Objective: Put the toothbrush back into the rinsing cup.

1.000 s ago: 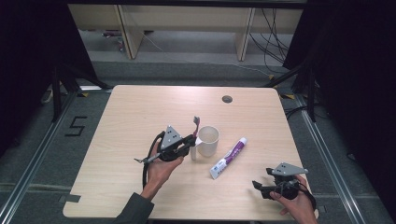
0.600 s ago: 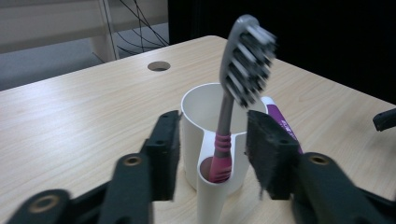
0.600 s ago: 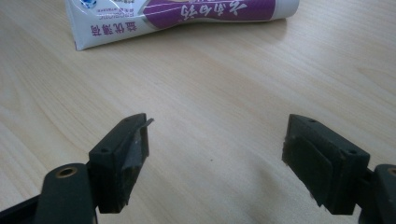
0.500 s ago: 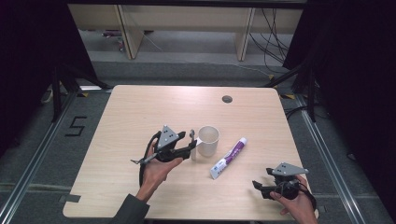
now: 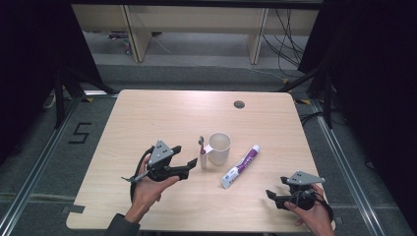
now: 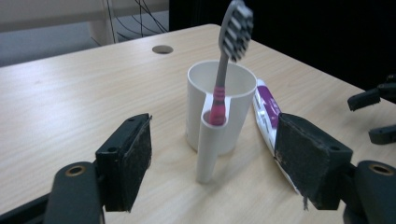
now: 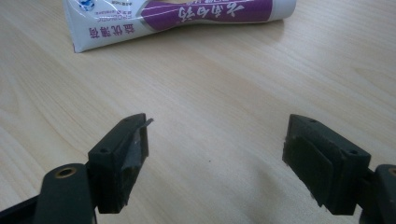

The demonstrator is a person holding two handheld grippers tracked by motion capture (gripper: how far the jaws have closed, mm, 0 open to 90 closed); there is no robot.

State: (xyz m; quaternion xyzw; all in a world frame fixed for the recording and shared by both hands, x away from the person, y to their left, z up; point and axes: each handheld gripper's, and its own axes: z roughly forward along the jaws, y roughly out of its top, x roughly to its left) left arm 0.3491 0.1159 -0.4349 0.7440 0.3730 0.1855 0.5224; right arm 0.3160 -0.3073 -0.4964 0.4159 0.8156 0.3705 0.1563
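Left hand-held gripper (image 6: pixel 212 172) view reveals toothbrush (image 6: pixel 227 60) bristles.

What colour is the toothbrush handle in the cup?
The toothbrush handle is pink low down, grey higher up; clearest in the left gripper view.

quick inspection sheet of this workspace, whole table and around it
surface: wooden table, one round hole near the far edge
job's things: toothbrush upright in the side slot of the white cup; toothpaste tube lying beside it
clutter: nothing seen
grippers: left gripper jaws have just been opening, nothing between them; right gripper open, empty
cables: bundle on the floor behind
surroundings: shelving, black curtains
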